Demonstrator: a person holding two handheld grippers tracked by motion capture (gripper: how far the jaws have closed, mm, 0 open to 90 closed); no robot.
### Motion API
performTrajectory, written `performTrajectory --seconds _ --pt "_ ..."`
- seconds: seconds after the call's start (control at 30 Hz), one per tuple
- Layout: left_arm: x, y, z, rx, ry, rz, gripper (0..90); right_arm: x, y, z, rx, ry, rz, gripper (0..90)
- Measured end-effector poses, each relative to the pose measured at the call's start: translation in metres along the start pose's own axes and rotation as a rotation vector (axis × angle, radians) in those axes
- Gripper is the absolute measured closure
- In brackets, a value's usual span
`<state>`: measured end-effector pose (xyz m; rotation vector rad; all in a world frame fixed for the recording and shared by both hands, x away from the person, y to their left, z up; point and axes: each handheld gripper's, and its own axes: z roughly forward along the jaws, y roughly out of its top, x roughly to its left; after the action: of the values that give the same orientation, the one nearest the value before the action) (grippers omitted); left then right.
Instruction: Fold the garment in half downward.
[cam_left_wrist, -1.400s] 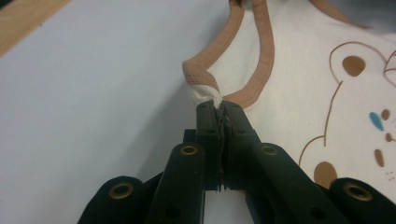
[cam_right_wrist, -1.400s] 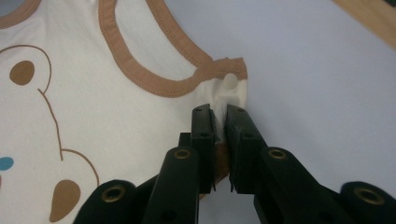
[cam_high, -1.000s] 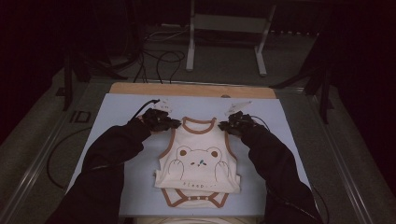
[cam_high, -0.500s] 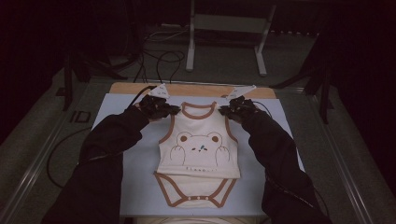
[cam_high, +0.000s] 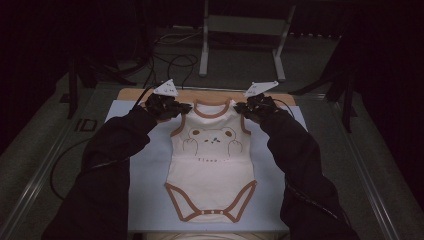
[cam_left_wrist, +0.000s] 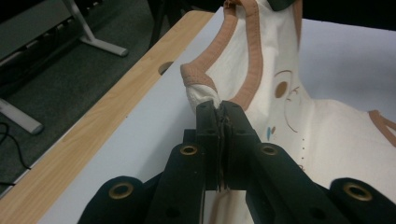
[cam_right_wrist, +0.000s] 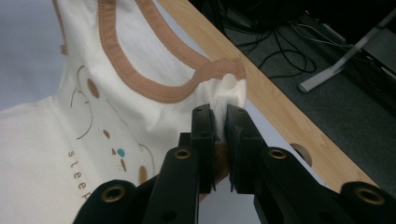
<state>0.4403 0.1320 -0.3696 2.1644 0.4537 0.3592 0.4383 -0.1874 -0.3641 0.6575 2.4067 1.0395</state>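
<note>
A cream baby bodysuit (cam_high: 210, 165) with brown trim and a bear drawing hangs stretched over the light blue mat (cam_high: 145, 170), its snap end trailing toward the near edge. My left gripper (cam_high: 186, 108) is shut on the left shoulder strap; in the left gripper view the jaws pinch the bunched cream cloth (cam_left_wrist: 203, 95) of the bodysuit (cam_left_wrist: 327, 135) under the brown binding. My right gripper (cam_high: 240, 107) is shut on the right shoulder strap; in the right gripper view the cloth with a white snap (cam_right_wrist: 229, 81) sits between the jaws, part of the bodysuit (cam_right_wrist: 56, 140). Both shoulders are lifted off the mat.
The mat lies on a wooden table whose far edge (cam_high: 235, 96) shows behind the collar. Beyond it stand a metal stand (cam_high: 240, 45) and loose cables (cam_high: 170, 62) on the dark floor. Black sleeves (cam_high: 115, 165) cover both mat sides.
Both grippers have risen and moved toward the far edge, drawing the bodysuit out. It was folded short a second ago; now its full length with the snap end shows.
</note>
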Motion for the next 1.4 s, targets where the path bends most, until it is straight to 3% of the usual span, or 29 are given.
performTrajectory --seconds 0.37,0.6,0.87,1.1,1.17,1.4 --pt "-0.01 -0.007 -0.004 -0.013 -0.023 0.009 87.5 0.012 -0.008 -0.008 -0.016 0.009 -0.014 82.9" --pt "-0.021 -0.008 -0.007 -0.004 -0.021 0.017 87.5 0.019 -0.014 -0.014 -0.024 0.021 -0.019 82.9" --pt "-0.036 -0.011 -0.011 -0.025 -0.051 0.039 87.5 0.03 -0.019 -0.022 -0.04 0.031 -0.033 82.9" --pt "-0.047 -0.015 -0.017 -0.015 -0.062 0.056 87.5 0.04 -0.027 -0.028 -0.037 0.042 -0.042 82.9" --pt "-0.051 -0.017 -0.017 -0.001 -0.047 0.061 87.5 0.042 -0.03 -0.03 -0.038 0.048 -0.046 82.9" --pt "-0.064 -0.026 -0.017 0.005 -0.073 0.073 87.5 0.054 -0.039 -0.035 -0.037 0.065 -0.053 82.9"
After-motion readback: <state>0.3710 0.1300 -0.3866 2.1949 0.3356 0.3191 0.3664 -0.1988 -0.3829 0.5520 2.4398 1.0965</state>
